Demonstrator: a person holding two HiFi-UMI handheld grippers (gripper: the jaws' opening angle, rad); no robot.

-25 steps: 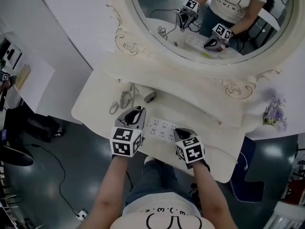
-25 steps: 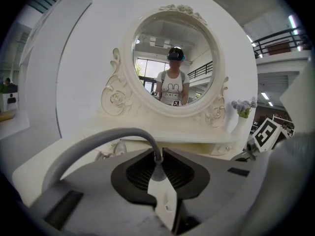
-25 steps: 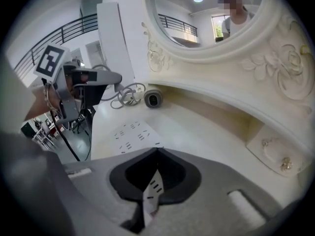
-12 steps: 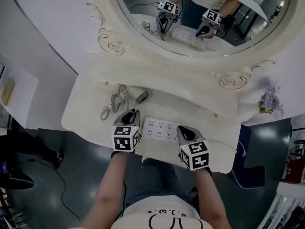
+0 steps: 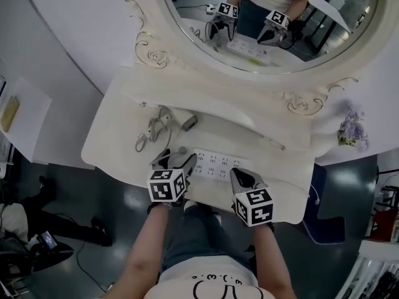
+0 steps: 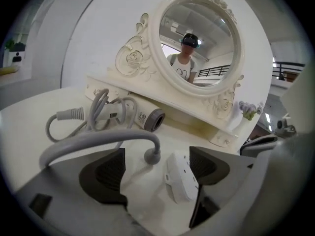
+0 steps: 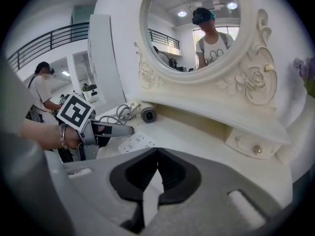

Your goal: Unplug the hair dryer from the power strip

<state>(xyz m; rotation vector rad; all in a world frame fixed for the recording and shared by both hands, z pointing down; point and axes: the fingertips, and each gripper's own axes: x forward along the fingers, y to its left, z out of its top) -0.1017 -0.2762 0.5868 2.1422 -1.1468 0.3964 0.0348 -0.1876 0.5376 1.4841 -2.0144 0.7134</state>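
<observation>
The white power strip point(image 5: 215, 164) lies flat on the cream dressing table point(image 5: 118, 136). The grey plug point(image 6: 151, 156) lies on the table just left of the strip's end point(image 6: 179, 178), out of the sockets, and its grey cable point(image 6: 98, 142) arches back to the hair dryer point(image 5: 167, 125). My left gripper point(image 5: 176, 159) sits low over the plug. Its jaws are opening and stand wide, and the plug lies loose between them with neither pad touching it. My right gripper point(image 5: 239, 177) is shut on nothing at the strip's right end. In the right gripper view the strip point(image 7: 135, 142) lies beyond its shut jaws.
An ornate oval mirror point(image 5: 268, 23) stands behind a raised shelf with a small drawer knob point(image 7: 254, 150). A vase of purple flowers point(image 5: 350, 136) is at the far right. The table's front edge lies just under both grippers. Another person point(image 7: 42, 90) stands off to the left.
My left gripper has sunk toward the table and its jaws have spread wide, letting go of the grey plug. The right gripper has risen slightly and stays shut.
</observation>
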